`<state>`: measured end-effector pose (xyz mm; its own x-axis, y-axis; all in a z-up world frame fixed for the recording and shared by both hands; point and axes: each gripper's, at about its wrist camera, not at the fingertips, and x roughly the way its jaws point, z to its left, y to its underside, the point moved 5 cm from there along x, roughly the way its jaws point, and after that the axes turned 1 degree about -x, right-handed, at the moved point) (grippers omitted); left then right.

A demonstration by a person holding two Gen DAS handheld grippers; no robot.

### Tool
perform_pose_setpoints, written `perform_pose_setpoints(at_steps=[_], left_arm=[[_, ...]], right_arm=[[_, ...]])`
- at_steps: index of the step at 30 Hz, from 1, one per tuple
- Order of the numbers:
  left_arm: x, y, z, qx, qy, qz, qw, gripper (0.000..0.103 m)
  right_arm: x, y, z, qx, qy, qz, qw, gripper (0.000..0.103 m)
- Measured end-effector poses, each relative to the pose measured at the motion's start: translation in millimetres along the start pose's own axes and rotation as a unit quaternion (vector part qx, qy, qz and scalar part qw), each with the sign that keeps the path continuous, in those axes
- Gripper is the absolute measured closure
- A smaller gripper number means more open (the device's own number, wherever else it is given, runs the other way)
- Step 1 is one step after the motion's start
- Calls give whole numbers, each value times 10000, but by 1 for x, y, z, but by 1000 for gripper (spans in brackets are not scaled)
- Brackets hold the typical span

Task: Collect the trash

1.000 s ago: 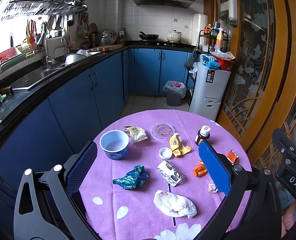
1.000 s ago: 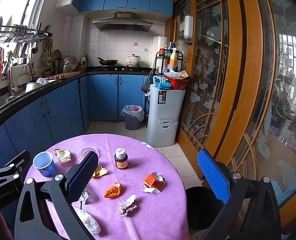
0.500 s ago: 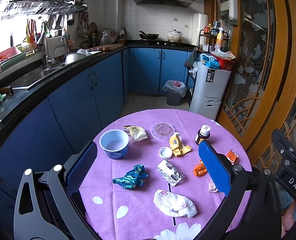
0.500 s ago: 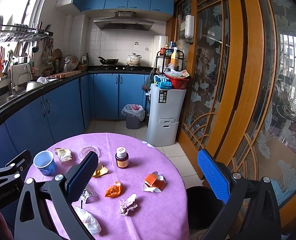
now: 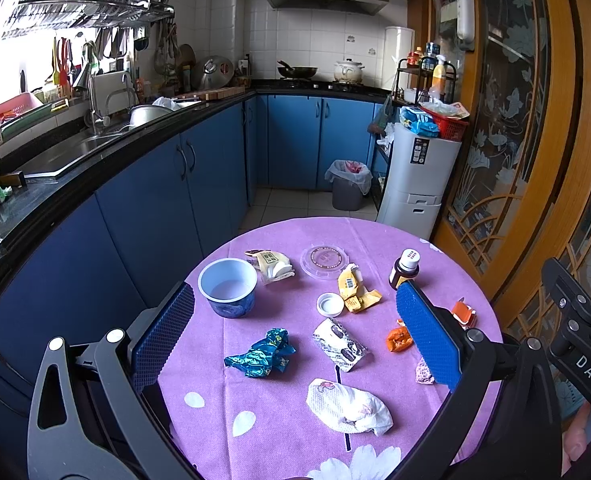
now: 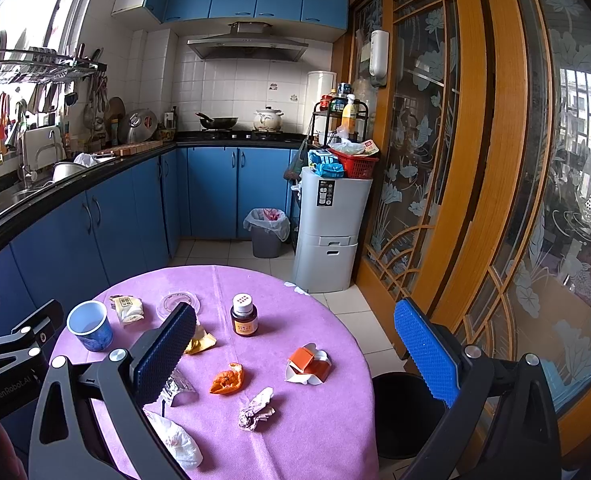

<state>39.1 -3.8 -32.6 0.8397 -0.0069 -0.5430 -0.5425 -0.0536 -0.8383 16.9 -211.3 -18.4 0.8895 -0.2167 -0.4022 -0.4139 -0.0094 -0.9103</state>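
Note:
A round table with a purple cloth (image 5: 279,412) carries scattered trash: a crumpled white tissue (image 5: 347,406), a blue foil wrapper (image 5: 261,354), a silver blister pack (image 5: 339,344), a yellow wrapper (image 5: 353,288), a white cap (image 5: 330,304), an orange peel (image 6: 226,379), an orange-and-white carton (image 6: 309,363) and a crumpled paper wrapper (image 6: 256,410). My left gripper (image 5: 295,336) is open and empty above the table's near side. My right gripper (image 6: 295,356) is open and empty, held above the table's right part.
A blue paper cup (image 5: 228,286), a clear lid (image 5: 324,258), a folded packet (image 5: 270,266) and a brown bottle (image 6: 243,316) stand on the table. A black bin (image 6: 405,412) sits on the floor at the table's right. A lined grey bin (image 6: 266,231) stands by the far cabinets.

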Motion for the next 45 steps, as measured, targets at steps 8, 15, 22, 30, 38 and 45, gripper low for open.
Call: perform_pose_setpoints(at_steps=[8,15,22,30,38,45], left_arm=[[2,0,0,-3,2,14,10000,3],[18,9,0,10,-42,274,9996,3],[68,44,13,-67,-211,1335,9908,3],[111,79,20,-107,-219,2196,9753,3],[143,89,33,-297,-303,2710,9616,3],[169,97,36,-260,-337,2986,9534,3]], right_arm=[[1,1,-1,-4,5,1,10000,6],[12,9,6,-23,-31,169,9999,6],[53,38,6,-63,-59,900,9959,6],[104,87,8,-96,-316,2076,9777,6],[137,121,24,-142,-634,2848,9564,6],[158,139,34,-229,-674,3262,9426,6]])
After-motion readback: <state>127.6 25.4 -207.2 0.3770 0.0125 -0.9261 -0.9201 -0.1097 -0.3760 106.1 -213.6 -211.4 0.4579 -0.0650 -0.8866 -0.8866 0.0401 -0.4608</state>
